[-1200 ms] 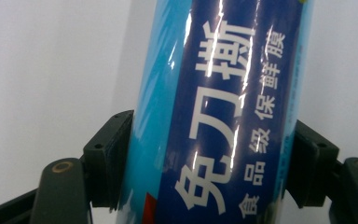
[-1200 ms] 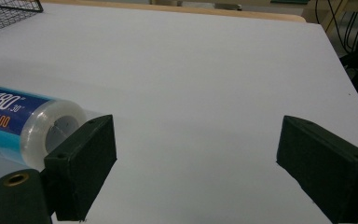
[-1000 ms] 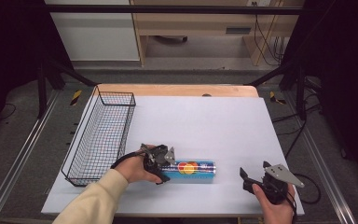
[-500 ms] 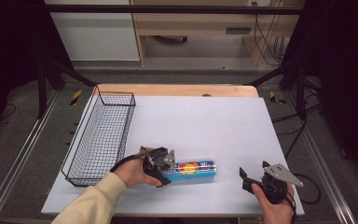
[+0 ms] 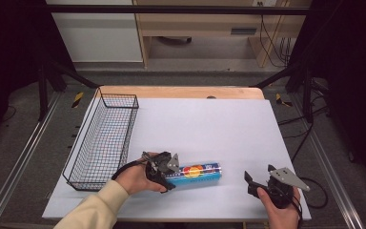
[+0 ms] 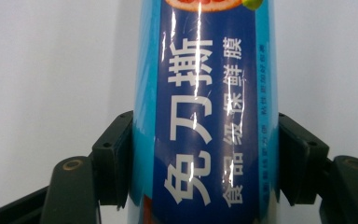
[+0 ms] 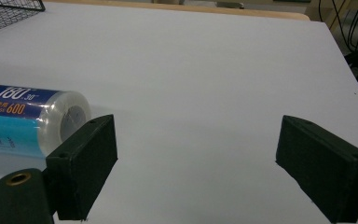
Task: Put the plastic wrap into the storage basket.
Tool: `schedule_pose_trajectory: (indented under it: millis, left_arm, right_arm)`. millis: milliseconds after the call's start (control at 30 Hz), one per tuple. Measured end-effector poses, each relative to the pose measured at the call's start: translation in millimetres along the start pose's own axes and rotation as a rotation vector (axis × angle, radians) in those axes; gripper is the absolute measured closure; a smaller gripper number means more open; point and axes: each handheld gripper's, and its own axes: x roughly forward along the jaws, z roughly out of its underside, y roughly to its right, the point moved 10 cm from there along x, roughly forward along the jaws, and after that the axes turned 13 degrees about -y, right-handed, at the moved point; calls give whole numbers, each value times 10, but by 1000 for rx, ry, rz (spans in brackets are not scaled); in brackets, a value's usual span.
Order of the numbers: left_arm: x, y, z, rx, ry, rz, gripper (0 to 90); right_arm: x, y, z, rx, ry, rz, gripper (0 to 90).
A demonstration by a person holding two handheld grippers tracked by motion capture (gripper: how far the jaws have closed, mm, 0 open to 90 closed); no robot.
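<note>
Lying flat on the white table (image 5: 209,124), just right of the wire basket (image 5: 102,138): a blue roll of cling film (image 5: 195,174). Clamped around its basket-side end, the left gripper (image 6: 204,161), pads against both sides. Further right of the roll, apart from it, the right gripper (image 7: 196,168), jaws spread wide, holding nothing.

1. A black wire basket (image 5: 104,138) stands at the left of the white table (image 5: 209,124), empty; its corner (image 7: 14,7) shows at the top left of the right gripper view.
2. A wooden strip (image 5: 181,92) runs along the table's far edge.
3. A pale wooden bench (image 5: 200,28) stands on the floor beyond; black cables (image 5: 271,33) hang at its right end.
4. Metal rails (image 5: 19,162) flank the table.
</note>
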Motion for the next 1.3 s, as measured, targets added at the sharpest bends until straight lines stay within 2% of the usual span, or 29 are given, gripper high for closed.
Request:
schedule_pose_trajectory:
  millis: [133,300,433,667,833,967,1033,1300]
  left_arm:
    - [-25,12,9,-5,14,2,320]
    - [-127,24,-22,-26,56,-1,320]
    - [-266,35,-71,-43,96,-20,320]
    - [-530,64,-129,-68,147,-45,320]
    - [-629,85,-119,-94,165,-49,320]
    - [-738,121,-105,-109,176,-72,321]
    - [-802,133,-107,-116,183,-98,321]
    - [-966,202,-93,-135,198,-110,321]
  right_arm:
    - [3,7,1,0,0,3,126]
    - [3,5,2,1,-1,4,127]
    - [8,6,3,5,-1,5,128]
    - [133,6,-58,-23,-25,22,128]
    - [131,-15,-64,-44,-22,22,130]
    - [85,-18,-50,-36,-13,24,139]
    - [63,-17,-44,-28,-9,29,143]
    - [39,-7,-31,-1,-8,52,140]
